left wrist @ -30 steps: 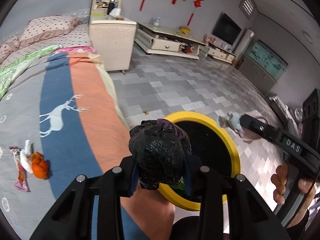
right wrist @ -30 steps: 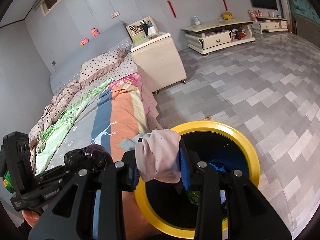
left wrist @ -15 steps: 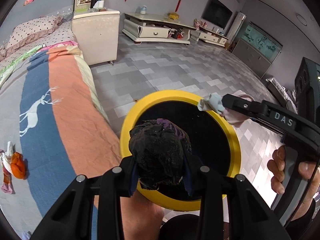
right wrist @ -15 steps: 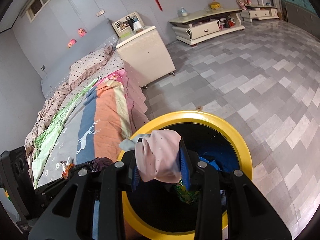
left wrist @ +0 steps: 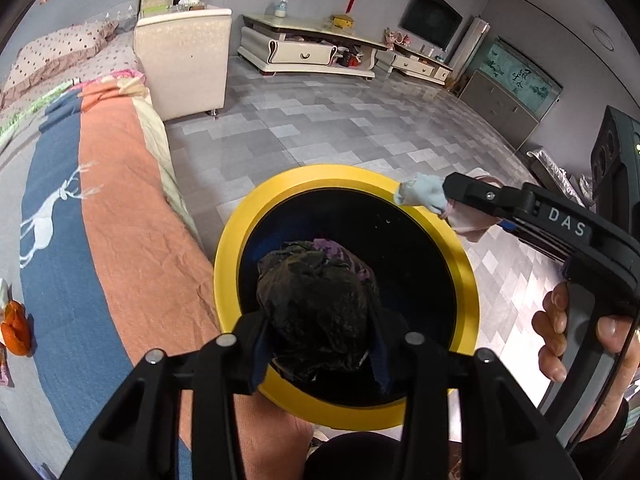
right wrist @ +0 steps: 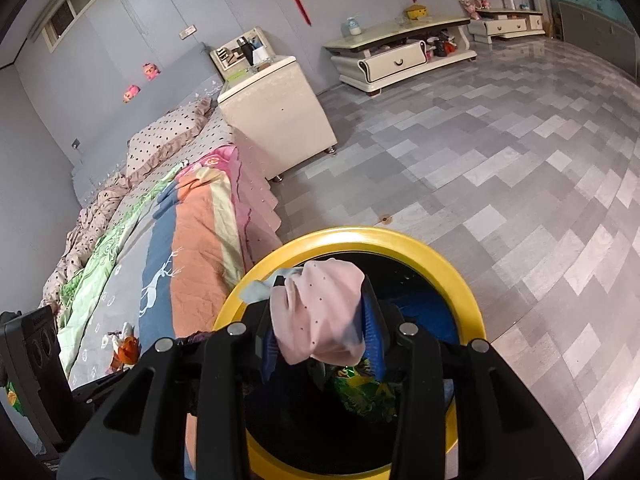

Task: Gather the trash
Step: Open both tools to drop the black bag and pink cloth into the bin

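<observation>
Clamping a crumpled black bag (left wrist: pixel 316 312) in the left gripper (left wrist: pixel 318 354) and a pink cloth (right wrist: pixel 320 312) in the right gripper (right wrist: pixel 322 344), yellow-rimmed bin (left wrist: pixel 240 236) open just beyond both fingertip pairs.

bin (right wrist: pixel 464 280) bottom hidden, wrappers (left wrist: pixel 14 328) edge-cropped

Counted two grippers: the left gripper (left wrist: pixel 318 344) and the right gripper (right wrist: pixel 320 344), each with one wad clamped between its fingers, a black crumpled wad (left wrist: pixel 316 308) and a pink cloth wad (right wrist: pixel 320 312). One yellow-rimmed bin (left wrist: pixel 466 276). One bed (left wrist: pixel 112 208). One pillow (right wrist: pixel 164 140). One bedside cabinet (right wrist: pixel 280 116). Two low TV stands (left wrist: pixel 308 50).
</observation>
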Motion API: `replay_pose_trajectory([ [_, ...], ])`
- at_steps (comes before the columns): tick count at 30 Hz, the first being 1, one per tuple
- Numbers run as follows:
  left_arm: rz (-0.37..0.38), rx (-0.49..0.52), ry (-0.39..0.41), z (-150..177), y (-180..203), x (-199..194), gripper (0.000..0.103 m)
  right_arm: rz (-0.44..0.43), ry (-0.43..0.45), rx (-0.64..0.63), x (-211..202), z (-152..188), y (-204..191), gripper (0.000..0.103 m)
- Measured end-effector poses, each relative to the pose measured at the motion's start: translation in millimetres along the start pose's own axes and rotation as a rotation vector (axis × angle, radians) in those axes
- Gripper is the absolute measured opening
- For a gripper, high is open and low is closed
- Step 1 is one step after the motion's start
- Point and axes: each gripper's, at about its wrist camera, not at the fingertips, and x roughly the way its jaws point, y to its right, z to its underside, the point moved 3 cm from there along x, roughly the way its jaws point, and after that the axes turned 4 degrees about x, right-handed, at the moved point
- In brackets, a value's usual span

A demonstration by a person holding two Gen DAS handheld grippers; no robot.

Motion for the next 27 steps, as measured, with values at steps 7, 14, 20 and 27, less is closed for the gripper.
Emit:
replay_pose_trajectory([
  [7, 0.000, -0.009, 0.013, 1.2, -2.3, -6.3, 0.058, 0.039, 0.026, 0.006, -3.3, -0.7, 3.2, 0.045],
  [14, -0.017, -0.038, 0.043, 2.6, -16.7, -23.1, 0.072, 0.028, 0.060, 0.020, -13.3, -4.1, 2.2, 0.078],
  [20, -0.055, -0.066, 0.069, 9.7, -38.9, -45.0, 0.079, -0.026, 0.059, 0.015, -18.2, -2.2, -8.6, 0.092],
  [27, -0.108, -0.100, 0.084, 26.9, -71.3, -71.7, 0.082, -0.070, 0.038, -0.053, -18.8, 9.5, -45.7, 0.093],
])
